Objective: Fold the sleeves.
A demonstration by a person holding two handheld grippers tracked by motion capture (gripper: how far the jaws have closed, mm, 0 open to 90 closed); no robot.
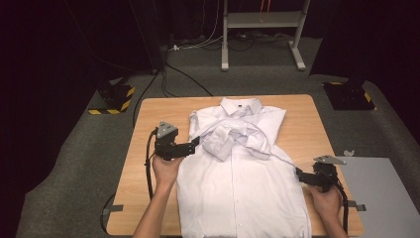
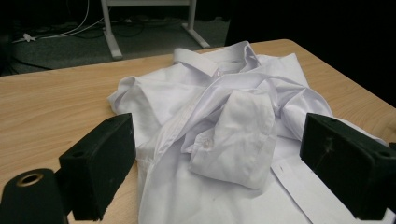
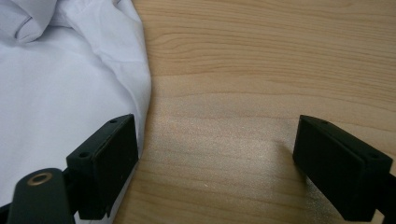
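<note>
Beside shirt (image 3: 56, 93) hem — bare table (image 3: 261, 70)

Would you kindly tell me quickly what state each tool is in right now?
Left tool: open, holding nothing, its jaws either side of the white shirt.
Right tool: open, holding nothing, over the table.

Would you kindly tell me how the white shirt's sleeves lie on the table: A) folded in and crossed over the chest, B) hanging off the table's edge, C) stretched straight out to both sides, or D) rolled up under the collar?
A: the sleeves are folded inward and bunched across the chest of the white shirt, below the collar.
</note>
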